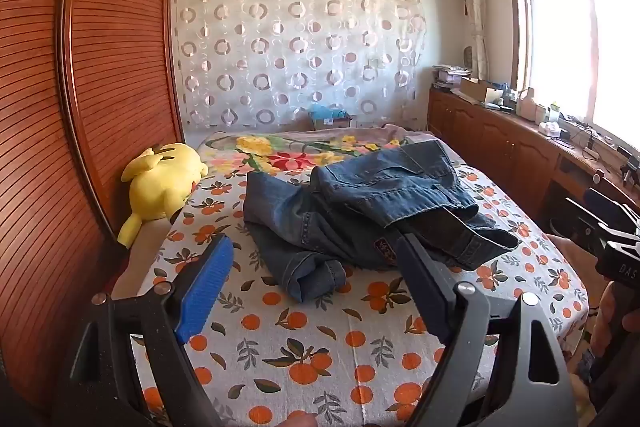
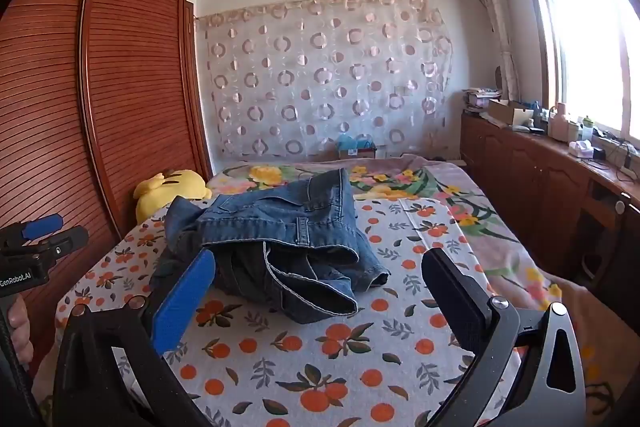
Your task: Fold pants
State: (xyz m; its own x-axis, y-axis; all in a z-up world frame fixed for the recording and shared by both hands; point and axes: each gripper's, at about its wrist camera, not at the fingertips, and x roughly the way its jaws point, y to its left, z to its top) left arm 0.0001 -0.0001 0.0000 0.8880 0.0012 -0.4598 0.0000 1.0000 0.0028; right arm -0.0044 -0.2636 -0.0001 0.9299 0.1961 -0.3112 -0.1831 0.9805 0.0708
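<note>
Blue denim pants (image 1: 360, 211) lie crumpled in a heap on the bed, waist toward the far side, one rolled leg end nearest me. In the right wrist view the same pants (image 2: 280, 239) sit just beyond the fingers. My left gripper (image 1: 316, 247) hovers open over the near part of the bed, short of the pants, nothing between its blue pads. My right gripper (image 2: 320, 263) is open too, held in front of the heap with its pads apart from the cloth. Each gripper also shows at the edge of the other's view.
The bed has an orange-fruit sheet (image 1: 304, 347) and a floral blanket (image 1: 304, 151) at the far end. A yellow plush toy (image 1: 160, 183) lies at the left edge beside a slatted wooden wardrobe (image 1: 100, 87). A cluttered wooden cabinet (image 1: 520, 143) runs under the window on the right.
</note>
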